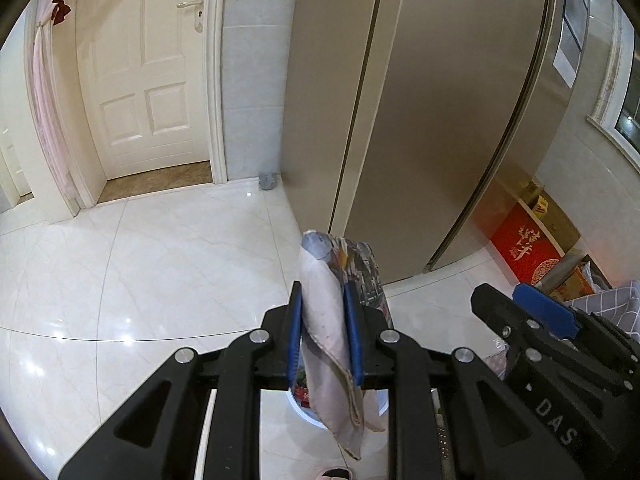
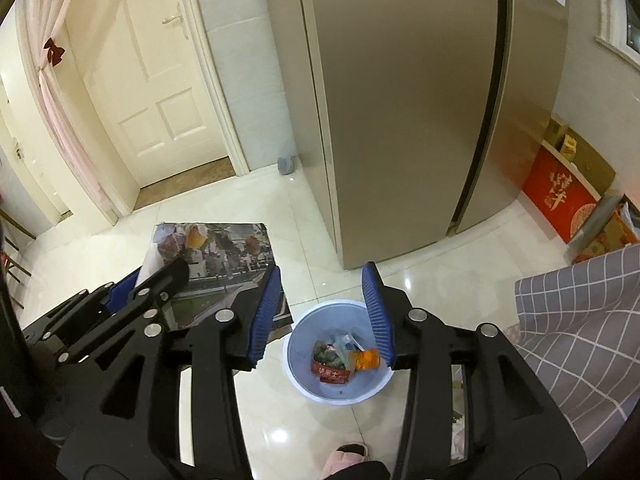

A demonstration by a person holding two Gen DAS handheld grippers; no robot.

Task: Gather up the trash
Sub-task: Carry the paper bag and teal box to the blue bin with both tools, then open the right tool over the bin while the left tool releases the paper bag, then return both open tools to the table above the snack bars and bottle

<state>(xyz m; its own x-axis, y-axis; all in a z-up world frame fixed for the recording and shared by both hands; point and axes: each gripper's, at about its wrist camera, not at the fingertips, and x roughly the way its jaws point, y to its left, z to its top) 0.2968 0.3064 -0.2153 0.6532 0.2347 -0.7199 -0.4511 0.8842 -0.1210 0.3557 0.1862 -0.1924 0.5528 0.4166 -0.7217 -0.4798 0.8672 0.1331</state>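
Left claw (image 1: 323,334): blue pads clamped on a folded, printed paper magazine (image 1: 335,344), held upright above the floor. Right claw (image 2: 325,316): spread wide, holding nothing, over a pale blue round plastic bin (image 2: 340,394) of wrappers; magazine at ten o'clock.

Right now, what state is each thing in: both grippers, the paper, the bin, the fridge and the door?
left gripper: shut on the folded paper.
folded paper: clamped between the pads, held above the floor.
right gripper: open, holding nothing, above the bin.
trash bin: upright on the floor, uncovered, wrappers in the bottom.
fridge: both doors closed.
white door: closed.
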